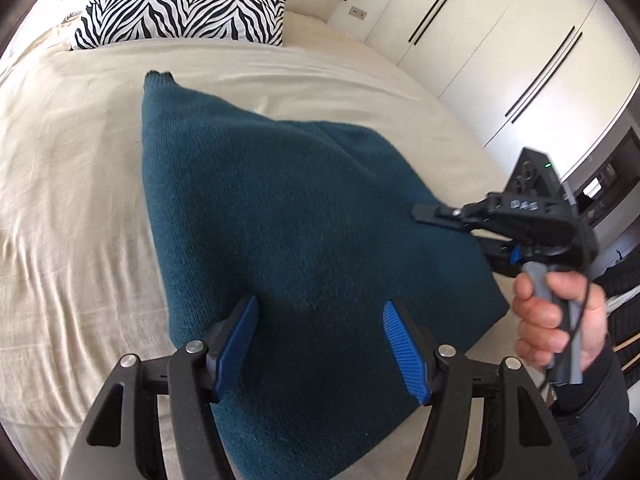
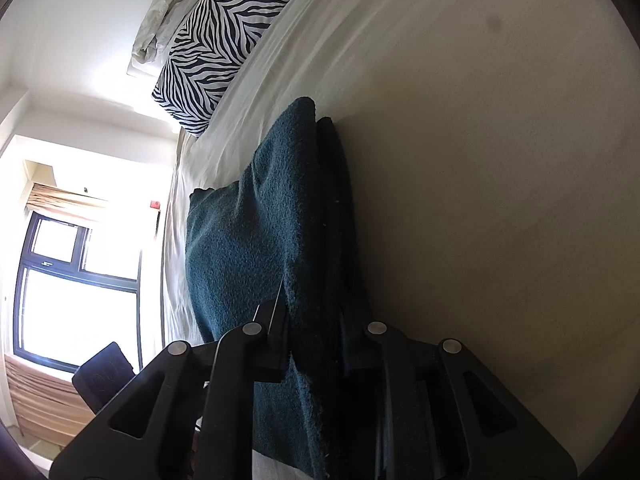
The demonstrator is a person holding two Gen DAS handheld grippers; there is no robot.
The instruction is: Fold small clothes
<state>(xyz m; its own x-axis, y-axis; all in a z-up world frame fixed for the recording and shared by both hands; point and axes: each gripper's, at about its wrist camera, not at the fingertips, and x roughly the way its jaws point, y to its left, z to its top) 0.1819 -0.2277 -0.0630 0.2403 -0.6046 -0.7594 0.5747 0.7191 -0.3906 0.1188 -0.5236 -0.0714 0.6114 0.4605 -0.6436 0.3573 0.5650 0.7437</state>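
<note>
A teal knitted garment (image 1: 280, 200) lies folded on the beige bed sheet (image 1: 60, 160), one narrow end pointing toward the pillows. My left gripper (image 1: 320, 304) hovers over the garment's near part. It is open, and its blue pads (image 1: 240, 340) stand wide apart with only fabric below them. At the garment's right edge my right gripper (image 1: 420, 214), held by a hand (image 1: 552, 320), is shut on the fabric. In the rolled right wrist view the garment (image 2: 248, 240) runs up between the black jaws of the right gripper (image 2: 312, 316), pinched in a raised fold.
A zebra-print pillow (image 1: 180, 4) rests at the head of the bed, with a crumpled white pillow (image 2: 168, 8) behind it. White wardrobe doors (image 1: 500, 40) stand to the right of the bed. A window (image 2: 60, 280) and a dark chair (image 2: 104, 376) are beyond the bed's far side.
</note>
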